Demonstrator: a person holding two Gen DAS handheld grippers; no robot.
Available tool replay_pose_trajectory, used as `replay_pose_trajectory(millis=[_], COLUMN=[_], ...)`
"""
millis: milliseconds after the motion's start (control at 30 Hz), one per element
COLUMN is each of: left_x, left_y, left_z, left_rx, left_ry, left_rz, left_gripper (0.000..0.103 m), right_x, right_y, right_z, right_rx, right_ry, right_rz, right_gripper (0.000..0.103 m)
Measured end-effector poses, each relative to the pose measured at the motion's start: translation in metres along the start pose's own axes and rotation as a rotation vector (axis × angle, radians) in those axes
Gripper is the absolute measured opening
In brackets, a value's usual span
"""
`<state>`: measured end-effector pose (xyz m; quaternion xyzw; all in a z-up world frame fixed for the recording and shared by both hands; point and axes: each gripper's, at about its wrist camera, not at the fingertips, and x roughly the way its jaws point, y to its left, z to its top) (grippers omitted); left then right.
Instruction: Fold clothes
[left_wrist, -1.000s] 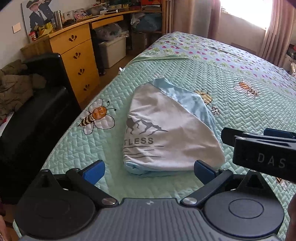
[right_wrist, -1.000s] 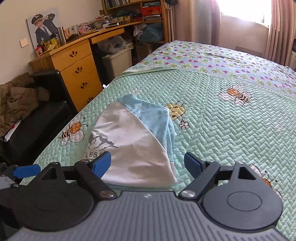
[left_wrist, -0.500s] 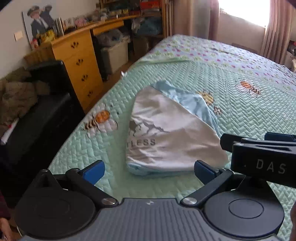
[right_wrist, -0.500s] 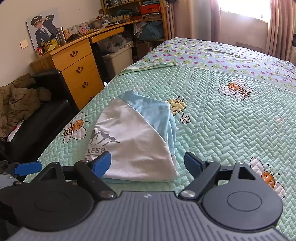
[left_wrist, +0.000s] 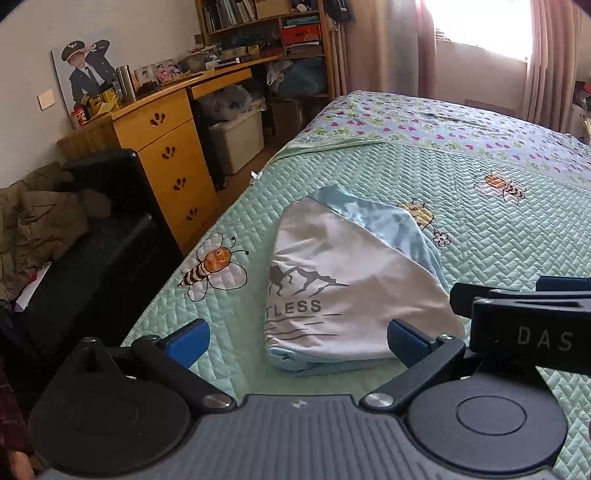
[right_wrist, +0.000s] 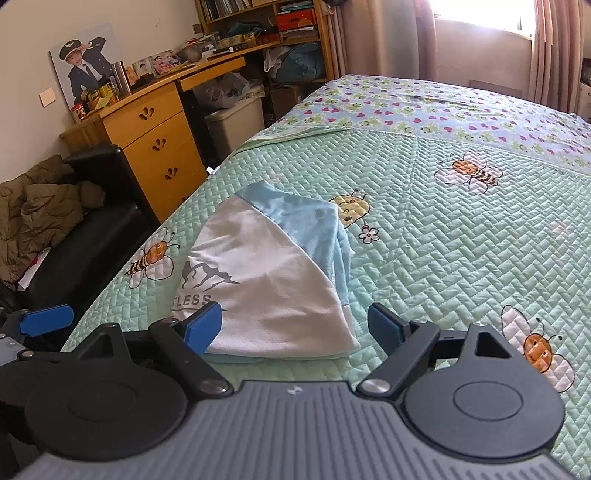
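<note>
Both tools (left_wrist: 295, 341) (right_wrist: 295, 323) higher; one shirt (left_wrist: 343, 295).

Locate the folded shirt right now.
The folded white-and-blue T-shirt lies on the green quilted bedspread near the bed's left edge, beside the printed bee, ahead of both open grippers: left gripper, right gripper.

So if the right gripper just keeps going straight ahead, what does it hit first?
Most likely the folded shirt. The right gripper is open and the shirt's near edge lies between its fingers, just ahead on the bedspread. How high the gripper is above the shirt is unclear.
</note>
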<state>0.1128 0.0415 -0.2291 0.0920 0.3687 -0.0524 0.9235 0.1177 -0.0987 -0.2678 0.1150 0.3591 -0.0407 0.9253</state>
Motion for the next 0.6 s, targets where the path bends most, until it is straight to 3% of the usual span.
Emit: replay_pose_trajectory(millis=[600], left_x=[-0.0028], left_y=[-0.0014], left_z=[-0.0021], left_rx=[0.001], left_ry=[-0.001], left_rz=[-0.006], left_gripper=[0.102], right_x=[-0.0037], right_y=[-0.0035], right_z=[-0.0008], right_rx=[0.011], right_ry=[-0.009], right_rz=[0.004], right_gripper=[0.087])
